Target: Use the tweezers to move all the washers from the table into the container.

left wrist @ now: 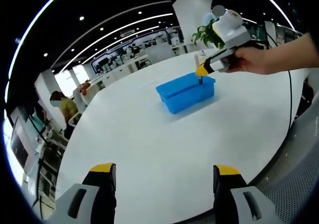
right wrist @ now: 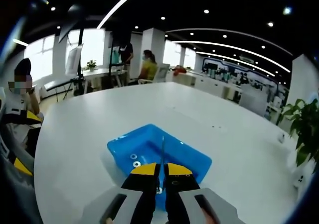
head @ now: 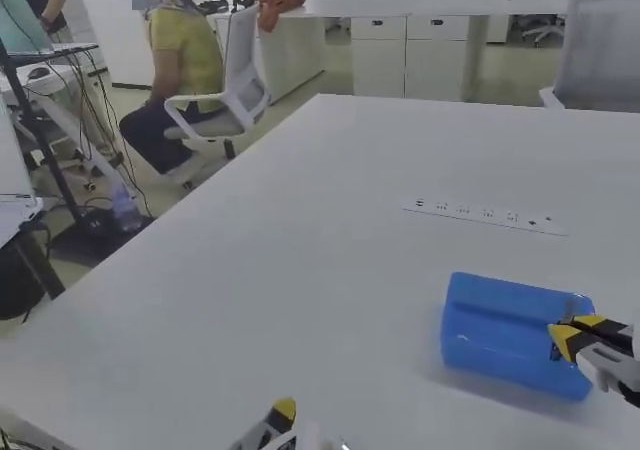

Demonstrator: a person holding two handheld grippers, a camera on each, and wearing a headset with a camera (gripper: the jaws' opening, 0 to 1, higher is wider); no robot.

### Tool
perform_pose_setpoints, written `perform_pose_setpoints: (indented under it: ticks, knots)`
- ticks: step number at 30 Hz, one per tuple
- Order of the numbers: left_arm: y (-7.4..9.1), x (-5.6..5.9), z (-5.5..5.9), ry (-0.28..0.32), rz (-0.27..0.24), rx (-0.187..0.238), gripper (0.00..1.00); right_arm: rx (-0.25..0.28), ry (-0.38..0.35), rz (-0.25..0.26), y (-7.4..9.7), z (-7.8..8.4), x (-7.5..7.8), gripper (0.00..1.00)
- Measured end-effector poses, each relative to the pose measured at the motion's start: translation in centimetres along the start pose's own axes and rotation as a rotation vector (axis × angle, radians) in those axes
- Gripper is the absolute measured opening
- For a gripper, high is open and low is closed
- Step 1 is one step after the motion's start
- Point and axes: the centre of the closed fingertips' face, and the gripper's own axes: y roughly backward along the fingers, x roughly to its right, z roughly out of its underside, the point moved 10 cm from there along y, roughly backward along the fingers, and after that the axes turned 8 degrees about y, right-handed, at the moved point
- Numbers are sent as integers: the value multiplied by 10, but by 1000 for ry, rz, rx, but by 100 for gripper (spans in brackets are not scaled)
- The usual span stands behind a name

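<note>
Right hand-held gripper (right wrist: 160,170) clenched on tweezers (right wrist: 162,152), tips over the blue container (right wrist: 119,152). Two washers (right wrist: 134,157) lie inside. Left hand-held gripper (left wrist: 164,173) released above the table (left wrist: 149,134). Washers likely light, thin, slippery: pinch across the ring, through the hole.

The right gripper (right wrist: 160,170) has its jaws pinched together on what looks like a thin pair of tweezers (right wrist: 162,152), which points forward beyond the jaws. A hand (left wrist: 254,59) grips it from behind, forearm stretched out. Off to its left, the left gripper (left wrist: 164,169) hangs with jaws spread wide, empty.
</note>
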Motion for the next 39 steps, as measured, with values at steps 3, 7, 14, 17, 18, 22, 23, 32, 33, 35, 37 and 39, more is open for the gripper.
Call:
perform_pose_setpoints:
  ticks: [3,7,14,17,18,22,23,32,33,35,37,39]
  knots:
    - [0,-1,0,5,-3,3,81,-9,-6,1,-3,2,-2,1]
    - [1,-1,-1,10,-5,10,80,-29,-2,-7,-4,4,-4,1]
    - [2,-1,-2,12,-4,19,81,-41,-22,-9,-5,7,0,2]
    - [2,-2,-2,16,-7,21,80,-40,-42,-15,-6,9,5,2]
    - [2,-2,-2,17,-7,24,80,-44,-51,-15,-6,10,6,2]
    - [2,-2,-2,19,-11,29,81,-36,-72,-7,-7,11,11,2]
    - [2,-2,-2,19,-11,29,80,-37,-72,-4,-7,11,11,2]
    - [2,-3,-3,21,-21,37,81,15,-129,30,11,-4,14,2]
    - [3,-3,-3,20,-23,39,81,34,-129,33,15,-9,15,2]
    - [3,-4,-3,23,-26,46,81,53,-124,31,22,-16,14,2]
    - [3,-4,-4,30,-30,52,80,86,-132,24,30,-24,13,2]
    - [3,-5,-3,30,-32,53,80,114,-138,18,40,-30,13,2]
